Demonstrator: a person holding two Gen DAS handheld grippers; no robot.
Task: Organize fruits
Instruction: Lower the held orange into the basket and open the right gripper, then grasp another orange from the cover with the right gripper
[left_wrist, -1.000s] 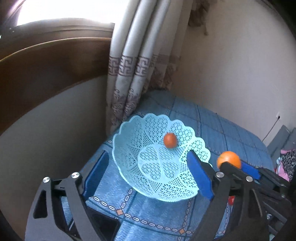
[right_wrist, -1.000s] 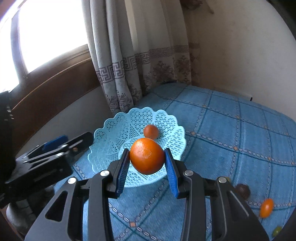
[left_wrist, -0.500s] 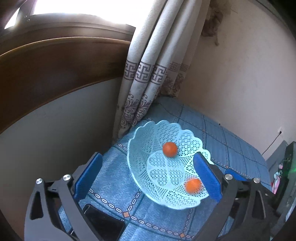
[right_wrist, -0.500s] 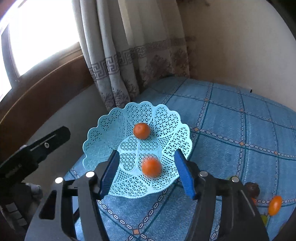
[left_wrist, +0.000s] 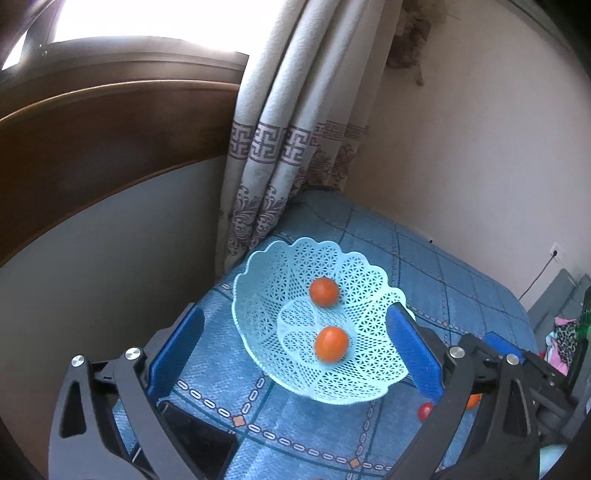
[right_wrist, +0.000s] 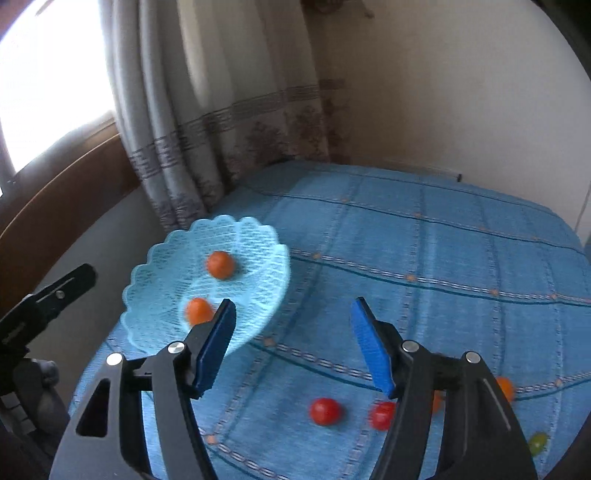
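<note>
Orange (right_wrist: 198, 311) gone from right gripper (right_wrist: 293, 343) since a second ago; it lies in lattice basket (left_wrist: 258, 280) beside second orange (left_wrist: 324, 291). Right jaws spread, empty, swung right of basket. Left gripper (left_wrist: 295, 347) spread, straddling basket.

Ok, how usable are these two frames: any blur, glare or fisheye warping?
Left wrist view: sharp on the basket and both oranges, window blown out, wall edges bowed. Right wrist view: motion-smeared across the basket and loose red fruits, window overexposed; right hand-held gripper comparatively crisp.
</note>
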